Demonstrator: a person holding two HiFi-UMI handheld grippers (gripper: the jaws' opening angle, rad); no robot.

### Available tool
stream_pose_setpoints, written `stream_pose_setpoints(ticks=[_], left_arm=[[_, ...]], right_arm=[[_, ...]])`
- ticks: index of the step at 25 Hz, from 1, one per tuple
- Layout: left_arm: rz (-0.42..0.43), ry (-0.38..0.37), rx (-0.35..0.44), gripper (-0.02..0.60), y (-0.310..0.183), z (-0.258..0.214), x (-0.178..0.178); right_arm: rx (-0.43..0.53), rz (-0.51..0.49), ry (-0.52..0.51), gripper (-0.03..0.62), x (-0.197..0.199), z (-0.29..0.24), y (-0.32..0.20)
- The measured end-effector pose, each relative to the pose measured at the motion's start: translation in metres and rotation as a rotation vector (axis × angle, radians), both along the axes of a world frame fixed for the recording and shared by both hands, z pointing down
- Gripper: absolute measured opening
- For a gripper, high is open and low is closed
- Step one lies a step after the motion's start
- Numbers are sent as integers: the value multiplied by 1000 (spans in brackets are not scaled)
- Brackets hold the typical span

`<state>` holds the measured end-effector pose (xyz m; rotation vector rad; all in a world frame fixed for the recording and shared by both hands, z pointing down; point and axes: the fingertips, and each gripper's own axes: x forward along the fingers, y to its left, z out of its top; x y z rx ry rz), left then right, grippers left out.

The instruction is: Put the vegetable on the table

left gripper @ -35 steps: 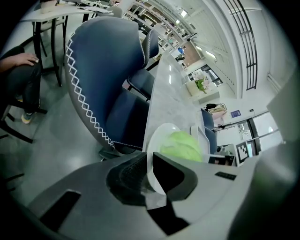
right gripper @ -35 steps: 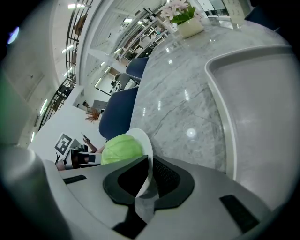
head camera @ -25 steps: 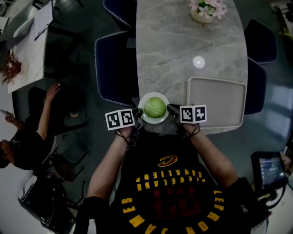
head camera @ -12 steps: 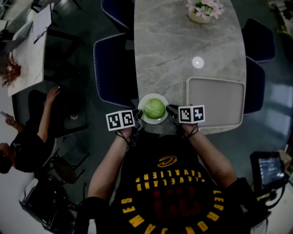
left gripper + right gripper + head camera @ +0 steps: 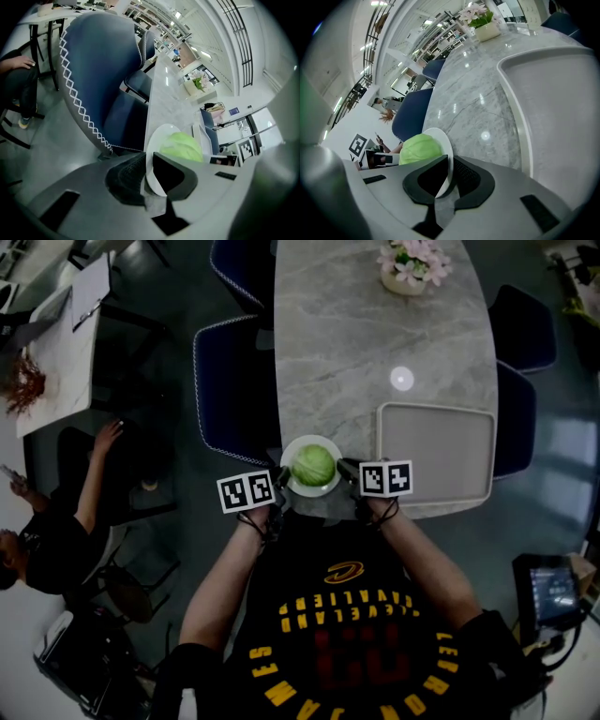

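A green cabbage lies on a white plate held over the near end of the marble table. My left gripper is shut on the plate's left rim, and the cabbage shows just beyond its jaws. My right gripper is shut on the plate's right rim, with the cabbage behind it. I cannot tell whether the plate touches the table.
An empty beige tray lies on the table right of the plate. A flower pot stands at the far end. Blue chairs flank the table. A seated person is at the left.
The plate with the cabbage and both grippers have shifted slightly forward over the table's near end. Both grips are unchanged.
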<state>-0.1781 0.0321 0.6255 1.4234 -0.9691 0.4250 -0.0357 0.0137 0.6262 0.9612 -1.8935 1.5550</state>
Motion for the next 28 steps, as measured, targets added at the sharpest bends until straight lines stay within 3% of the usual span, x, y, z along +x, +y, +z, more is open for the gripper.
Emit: stream_pose_setpoints(ticks=[6, 15, 20, 28], left_arm=[[-117, 44, 34, 41, 1, 0, -4], [-155, -35, 115, 41, -10, -10, -21], [-107, -155, 241, 41, -18, -37, -32], [-70, -115, 408, 41, -32, -97, -7]], right_arm=[[25, 28, 36, 38, 8, -3, -1], [102, 68, 42, 38, 27, -31, 2], [185, 103, -16, 38, 22, -61, -1], [312, 91, -107, 37, 17, -104, -9]])
